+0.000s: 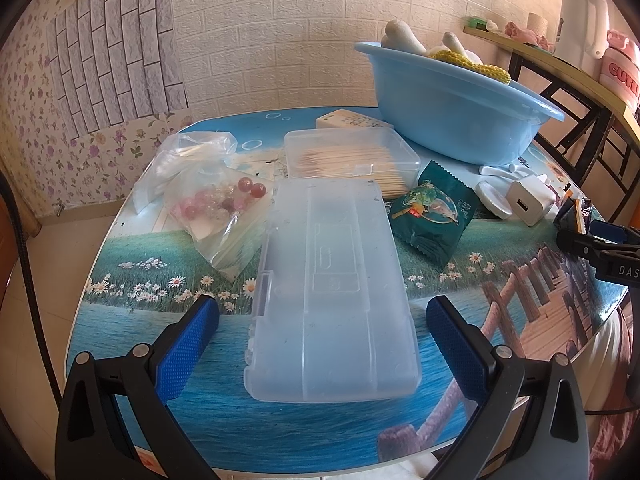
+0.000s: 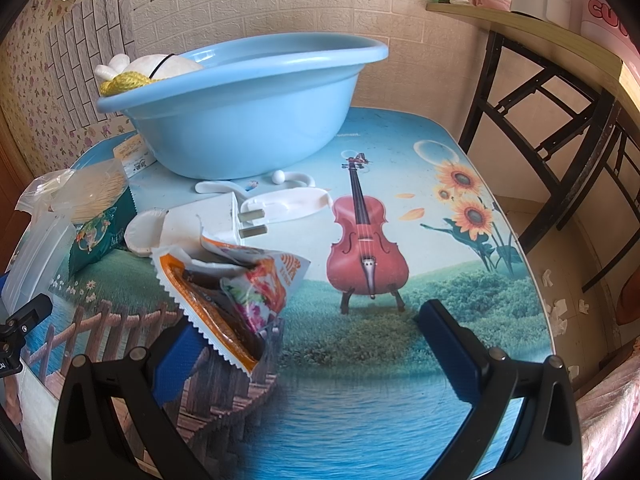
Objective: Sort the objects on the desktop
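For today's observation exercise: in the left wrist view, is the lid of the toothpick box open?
No, the clear toothpick box has its lid shut, clasp fastened at the front.

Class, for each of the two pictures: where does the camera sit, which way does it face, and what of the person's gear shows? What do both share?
Left wrist: on the left gripper, facing the frosted box between its open fingers; the right gripper's tip shows at the right edge.
Right wrist: on the right gripper, open, facing the snack packet.
Shared: blue basin, white charger.

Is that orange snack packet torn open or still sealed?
Torn open: the orange snack packet gapes at its top, with crumpled wrappers showing inside.
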